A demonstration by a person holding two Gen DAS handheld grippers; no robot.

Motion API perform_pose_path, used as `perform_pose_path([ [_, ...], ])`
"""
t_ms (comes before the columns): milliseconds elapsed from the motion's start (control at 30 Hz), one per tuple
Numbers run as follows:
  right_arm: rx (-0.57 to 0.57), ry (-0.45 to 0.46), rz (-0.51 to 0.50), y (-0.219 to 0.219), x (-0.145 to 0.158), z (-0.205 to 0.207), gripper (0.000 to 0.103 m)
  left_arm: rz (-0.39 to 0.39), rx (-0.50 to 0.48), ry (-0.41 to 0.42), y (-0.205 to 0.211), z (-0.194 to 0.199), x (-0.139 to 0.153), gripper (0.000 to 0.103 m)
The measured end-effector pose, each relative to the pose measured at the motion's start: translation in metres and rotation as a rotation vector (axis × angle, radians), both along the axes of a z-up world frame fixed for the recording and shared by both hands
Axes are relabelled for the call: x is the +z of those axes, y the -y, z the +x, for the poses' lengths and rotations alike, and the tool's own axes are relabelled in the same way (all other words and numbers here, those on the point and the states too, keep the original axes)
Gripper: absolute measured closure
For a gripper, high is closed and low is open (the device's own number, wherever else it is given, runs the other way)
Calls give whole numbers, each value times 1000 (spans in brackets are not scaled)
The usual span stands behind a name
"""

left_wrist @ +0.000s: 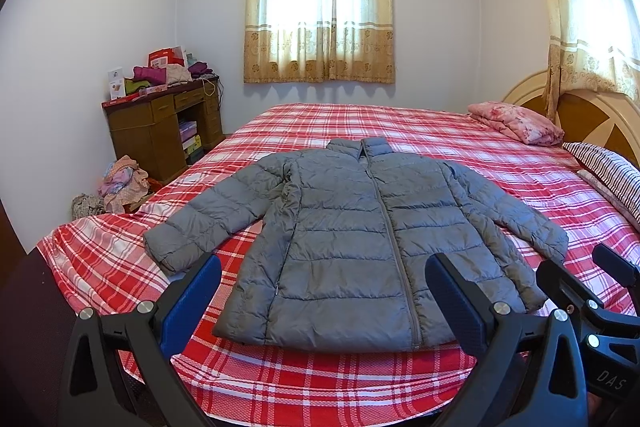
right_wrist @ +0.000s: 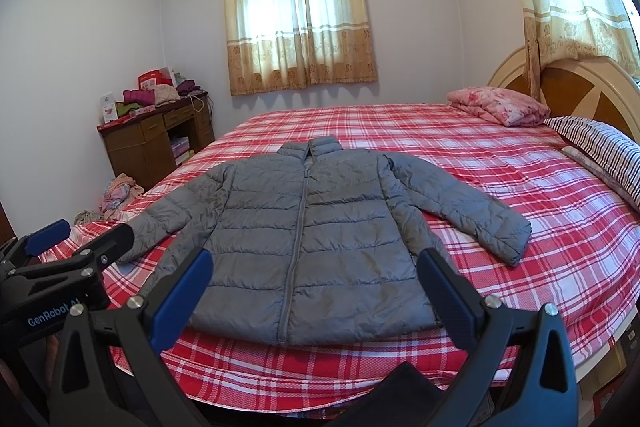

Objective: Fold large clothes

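Observation:
A grey puffer jacket (left_wrist: 344, 243) lies flat and zipped on the red plaid bed (left_wrist: 320, 379), collar far, hem near me, both sleeves spread out. It also shows in the right wrist view (right_wrist: 304, 235). My left gripper (left_wrist: 323, 293) is open and empty, held above the bed's near edge in front of the hem. My right gripper (right_wrist: 315, 285) is open and empty, also just before the hem. The left gripper shows at the left edge of the right wrist view (right_wrist: 80, 239); the right gripper shows at the right edge of the left wrist view (left_wrist: 612, 263).
A pink folded quilt (left_wrist: 516, 123) and striped pillows (left_wrist: 612, 171) lie near the wooden headboard (left_wrist: 592, 115) on the right. A cluttered wooden desk (left_wrist: 160, 123) and a heap of clothes (left_wrist: 120, 187) stand at the far left. Curtained window (left_wrist: 320, 7) at the back.

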State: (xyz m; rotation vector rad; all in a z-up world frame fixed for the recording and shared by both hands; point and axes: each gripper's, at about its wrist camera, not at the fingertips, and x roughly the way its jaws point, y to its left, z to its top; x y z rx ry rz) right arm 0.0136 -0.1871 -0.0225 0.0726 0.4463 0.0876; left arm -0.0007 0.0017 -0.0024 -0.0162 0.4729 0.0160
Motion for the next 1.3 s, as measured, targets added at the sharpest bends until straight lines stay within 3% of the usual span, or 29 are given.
perform_pose_path([
  [600,3,-7,6,0,-2,1,0,5,0,-10,-9,2,-5,1],
  [767,-8,25,-10,9,-4,11,0,16,-40,-80,-6,25,-17,1],
  [867,-67,3,39,48,-12,42,0,1,-15,-101,-14,51,-25,1],
  [1033,-267,-76,58,137,-32,109,0,42,29,-83,-13,107,-27,1],
  [1167,-421,-210,120,218,-62,162,3,58,40,-85,-11,153,-27,1],
  [1300,-538,-318,159,278,-95,176,11,75,40,-83,-3,192,-37,1],
])
